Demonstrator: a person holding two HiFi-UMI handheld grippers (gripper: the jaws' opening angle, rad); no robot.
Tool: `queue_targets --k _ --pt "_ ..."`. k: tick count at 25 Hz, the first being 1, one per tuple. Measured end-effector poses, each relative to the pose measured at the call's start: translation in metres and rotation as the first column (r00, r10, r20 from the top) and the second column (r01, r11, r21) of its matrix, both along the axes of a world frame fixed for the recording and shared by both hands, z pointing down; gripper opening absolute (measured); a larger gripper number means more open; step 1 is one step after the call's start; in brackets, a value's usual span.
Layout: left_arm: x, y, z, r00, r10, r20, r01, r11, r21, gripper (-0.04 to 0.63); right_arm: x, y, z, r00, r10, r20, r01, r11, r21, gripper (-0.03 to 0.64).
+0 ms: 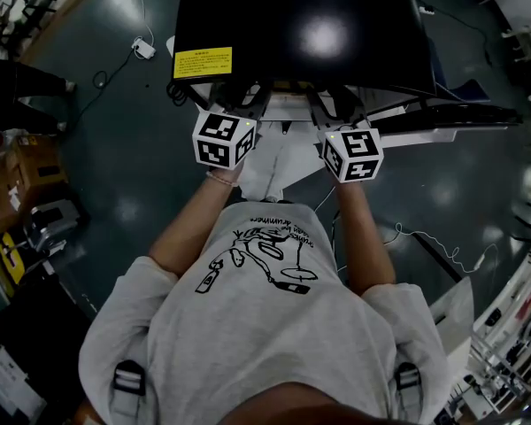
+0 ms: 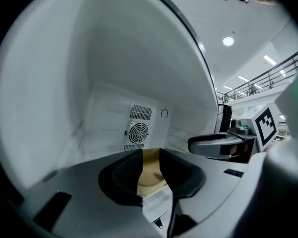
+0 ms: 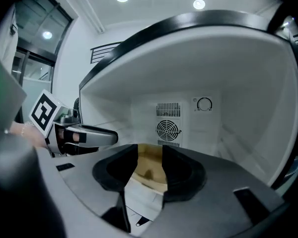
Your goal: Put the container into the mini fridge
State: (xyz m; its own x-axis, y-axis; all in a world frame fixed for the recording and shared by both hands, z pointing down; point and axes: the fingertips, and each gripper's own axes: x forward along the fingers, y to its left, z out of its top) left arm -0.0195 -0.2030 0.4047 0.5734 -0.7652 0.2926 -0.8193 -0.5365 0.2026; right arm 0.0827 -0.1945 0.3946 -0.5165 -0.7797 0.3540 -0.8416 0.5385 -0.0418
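Observation:
The mini fridge (image 1: 301,25) is a black box seen from above, its door (image 1: 451,113) swung open to the right. Both grippers reach into its white inside, where a fan grille (image 3: 169,129) sits on the back wall. The container (image 3: 149,170) is tan with a white part nearer the camera. It fills the gap between the black pads of my right gripper (image 3: 150,163). My left gripper (image 2: 151,166) has the same container (image 2: 150,176) between its pads. Each gripper view shows the other gripper alongside. From the head, the left gripper (image 1: 245,104) and right gripper (image 1: 330,106) point under the fridge top, hiding the container.
A yellow label (image 1: 203,62) lies on the fridge top. Cables and a power strip (image 1: 143,48) lie on the dark floor at the back left. Cardboard boxes (image 1: 26,171) stand at the left and shelving (image 1: 513,326) at the right. The fridge's side walls curve close around both grippers.

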Motion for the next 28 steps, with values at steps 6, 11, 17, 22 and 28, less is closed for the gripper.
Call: queue_targets --k 6,11,17,22,28 --pt "0.003 0.017 -0.022 0.998 0.053 -0.024 -0.052 0.998 0.037 0.086 -0.009 0.019 -0.017 0.999 -0.032 0.026 0.032 0.999 0.018 0.149" --pt "0.006 0.036 -0.046 0.994 0.095 -0.047 -0.091 0.992 0.09 0.06 -0.019 0.039 -0.037 0.996 -0.067 0.057 0.065 0.997 0.04 0.131" --pt "0.014 0.06 -0.073 0.984 0.163 -0.066 -0.153 0.978 0.142 0.04 -0.034 0.063 -0.067 0.989 -0.122 0.079 0.116 0.99 0.081 0.114" --pt "0.018 0.08 -0.093 0.976 0.199 -0.086 -0.181 0.967 0.178 0.029 -0.043 0.081 -0.08 0.982 -0.159 0.098 0.15 0.984 0.094 0.101" --pt "0.02 0.095 -0.112 0.969 0.225 -0.099 -0.2 0.957 0.21 0.017 -0.048 0.099 -0.092 0.973 -0.205 0.105 0.193 0.975 0.11 0.083"
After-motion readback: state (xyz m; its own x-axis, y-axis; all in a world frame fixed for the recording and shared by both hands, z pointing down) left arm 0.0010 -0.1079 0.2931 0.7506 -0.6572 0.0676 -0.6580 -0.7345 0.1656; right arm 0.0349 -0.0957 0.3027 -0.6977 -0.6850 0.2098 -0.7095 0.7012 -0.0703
